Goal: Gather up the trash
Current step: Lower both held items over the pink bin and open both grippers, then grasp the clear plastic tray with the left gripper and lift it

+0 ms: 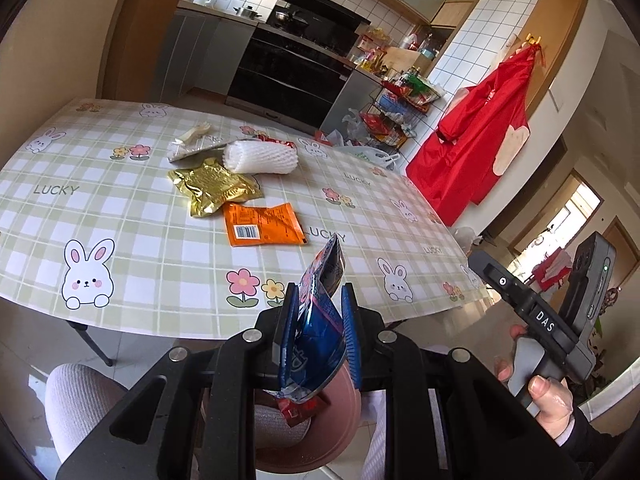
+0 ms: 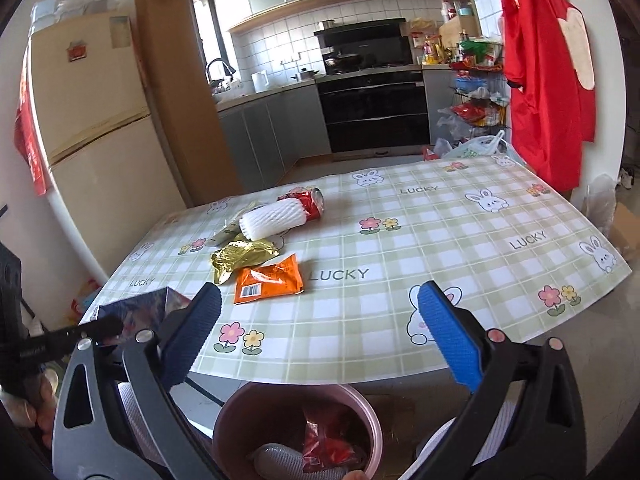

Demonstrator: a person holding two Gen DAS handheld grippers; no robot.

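My left gripper (image 1: 318,304) is shut on a blue snack wrapper (image 1: 320,320) and holds it over a brown trash bin (image 1: 340,420) below the table's near edge. The wrapper also shows at the left of the right wrist view (image 2: 136,312). My right gripper (image 2: 320,308) is open and empty, above the bin (image 2: 240,412), which holds a red wrapper (image 2: 324,444). On the table lie an orange packet (image 1: 262,230) (image 2: 268,278), a gold foil packet (image 1: 212,188) (image 2: 242,258), a white foam net sleeve (image 1: 260,156) (image 2: 274,220), a red can (image 2: 312,202) and a clear plastic wrapper (image 1: 192,146).
The table (image 1: 120,216) has a checked rabbit-print cloth (image 2: 440,240). A red apron (image 1: 480,136) hangs on the wall to the right. A wire rack with packets (image 1: 396,112) stands behind the table. A fridge (image 2: 88,120) stands at left. My right hand's tool (image 1: 552,320) is at the right.
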